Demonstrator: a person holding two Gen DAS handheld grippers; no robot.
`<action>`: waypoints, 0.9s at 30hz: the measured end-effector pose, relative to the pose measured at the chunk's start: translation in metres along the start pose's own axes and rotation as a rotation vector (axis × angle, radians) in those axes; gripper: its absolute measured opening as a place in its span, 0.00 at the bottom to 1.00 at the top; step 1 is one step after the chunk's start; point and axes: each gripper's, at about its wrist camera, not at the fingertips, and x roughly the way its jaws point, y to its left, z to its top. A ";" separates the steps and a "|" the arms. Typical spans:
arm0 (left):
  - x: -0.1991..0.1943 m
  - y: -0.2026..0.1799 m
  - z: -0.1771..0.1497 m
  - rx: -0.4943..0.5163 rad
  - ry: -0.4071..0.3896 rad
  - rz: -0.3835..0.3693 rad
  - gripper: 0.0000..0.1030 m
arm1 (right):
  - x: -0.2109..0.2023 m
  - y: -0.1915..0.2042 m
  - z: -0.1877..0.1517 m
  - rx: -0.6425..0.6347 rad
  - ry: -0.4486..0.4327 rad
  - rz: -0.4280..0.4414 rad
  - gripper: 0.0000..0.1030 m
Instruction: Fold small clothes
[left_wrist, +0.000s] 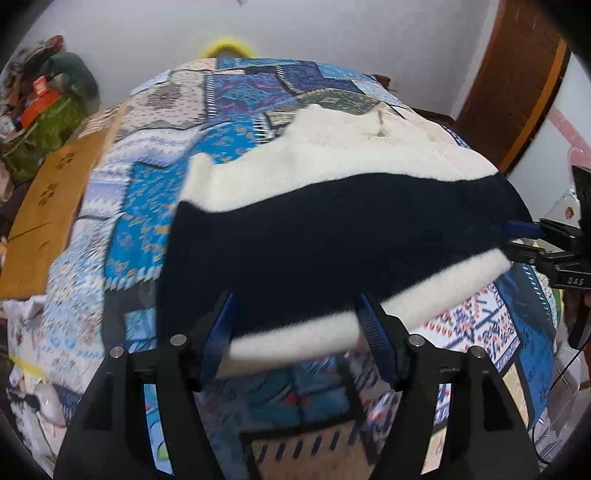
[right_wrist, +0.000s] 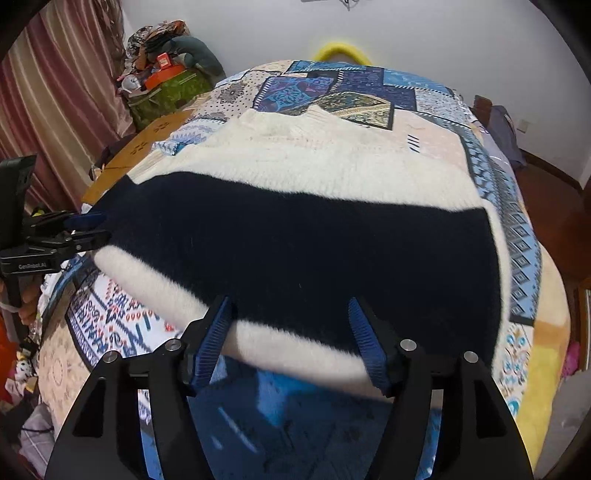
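A fluffy knit garment with cream and dark navy bands lies spread flat on a patchwork bedspread. My left gripper stands open over the near cream hem band, which runs between the two blue pads without being pinched. My right gripper is likewise open, its pads astride the same hem of the garment further along. Each gripper shows in the other's view at the garment's side edge: the right gripper and the left gripper.
The bedspread covers a bed. A wooden board lies along its left side, with a green bag piled with things behind it. A yellow object sits at the far end, a brown door at the right, a curtain at the left.
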 end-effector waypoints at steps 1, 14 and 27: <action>-0.005 0.003 -0.003 -0.015 -0.006 0.015 0.66 | -0.002 -0.001 -0.001 -0.002 0.002 -0.006 0.61; -0.016 0.050 -0.039 -0.443 0.049 -0.232 0.71 | -0.016 0.025 0.022 -0.059 -0.086 -0.034 0.71; 0.041 0.073 -0.013 -0.670 0.035 -0.415 0.71 | 0.024 0.026 0.020 -0.029 0.003 0.001 0.73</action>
